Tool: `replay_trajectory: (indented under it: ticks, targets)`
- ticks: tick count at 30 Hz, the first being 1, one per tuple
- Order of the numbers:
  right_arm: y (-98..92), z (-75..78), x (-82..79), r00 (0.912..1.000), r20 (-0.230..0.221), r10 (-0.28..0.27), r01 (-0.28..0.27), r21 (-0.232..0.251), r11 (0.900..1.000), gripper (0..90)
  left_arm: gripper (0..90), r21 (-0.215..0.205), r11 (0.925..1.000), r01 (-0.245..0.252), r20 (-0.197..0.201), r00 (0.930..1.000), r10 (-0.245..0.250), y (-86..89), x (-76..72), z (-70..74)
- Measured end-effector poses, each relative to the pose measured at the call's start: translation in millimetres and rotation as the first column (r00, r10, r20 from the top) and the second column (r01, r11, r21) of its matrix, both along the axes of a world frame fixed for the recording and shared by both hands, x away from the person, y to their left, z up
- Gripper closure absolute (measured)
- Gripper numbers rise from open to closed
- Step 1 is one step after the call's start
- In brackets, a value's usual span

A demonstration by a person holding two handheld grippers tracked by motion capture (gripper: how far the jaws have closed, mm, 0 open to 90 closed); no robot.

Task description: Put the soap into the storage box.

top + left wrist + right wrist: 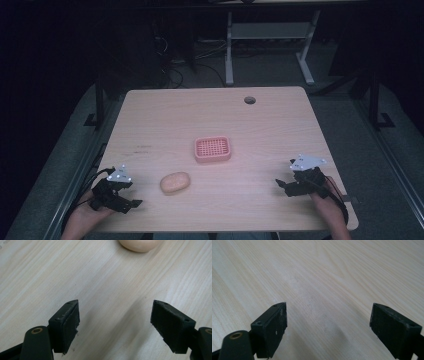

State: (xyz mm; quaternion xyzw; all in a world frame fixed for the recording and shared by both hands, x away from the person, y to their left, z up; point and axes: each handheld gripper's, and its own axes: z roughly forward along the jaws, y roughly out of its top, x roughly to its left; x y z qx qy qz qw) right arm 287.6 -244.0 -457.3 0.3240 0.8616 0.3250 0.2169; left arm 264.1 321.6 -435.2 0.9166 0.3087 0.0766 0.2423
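A pale peach oval soap bar point(175, 182) lies on the wooden table point(210, 120), near the front and left of centre. Behind it, at mid-table, sits a pink perforated soap dish point(212, 149) with nothing in it. My left gripper point(131, 204) rests at the front left corner, open, jaws wide apart over bare wood; the soap bar point(139, 245) peeks in at the top of the left gripper view. At the front right my right gripper point(281, 185) is open too, with only table grain point(322, 277) between its jaws.
A round cable hole point(249, 100) sits near the table's far edge. Beyond the table stand white desk legs point(229, 50) and loose cables on a dark floor. Metal rails run along both sides of the table.
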Motion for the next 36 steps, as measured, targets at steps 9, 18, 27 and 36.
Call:
replay_trajectory:
  ticks: [9, 18, 27, 36]
  targets:
    - [0.8, 0.8, -1.2, 1.0, 0.005, 0.003, -0.003, -0.004, 1.0, 13.8, 22.5, -0.008, 1.0, 0.004, 0.017, 0.9998, -0.004, -3.5, -0.1, 3.6]
    - [0.7, 0.9, -2.0, 0.9999, 0.01, 0.001, -0.001, -0.001, 1.0, 13.8, 21.6, 0.001, 0.9997, 0.025, 0.023, 0.9994, -0.025, -10.2, 0.4, 7.8]
    - [0.8, 0.6, -3.0, 1.0, 0.008, -0.003, 0.003, -0.005, 1.0, 13.8, 21.4, 0.006, 0.999, 0.043, 0.032, 0.9985, -0.044, -18.6, 3.8, 12.4]
    - [0.4, 1.2, -4.0, 0.9999, 0.01, -0.006, 0.006, -0.001, 1.0, 13.8, 21.4, 0.018, 0.9974, 0.069, 0.031, 0.9971, -0.07, -27.8, 8.4, 17.2]
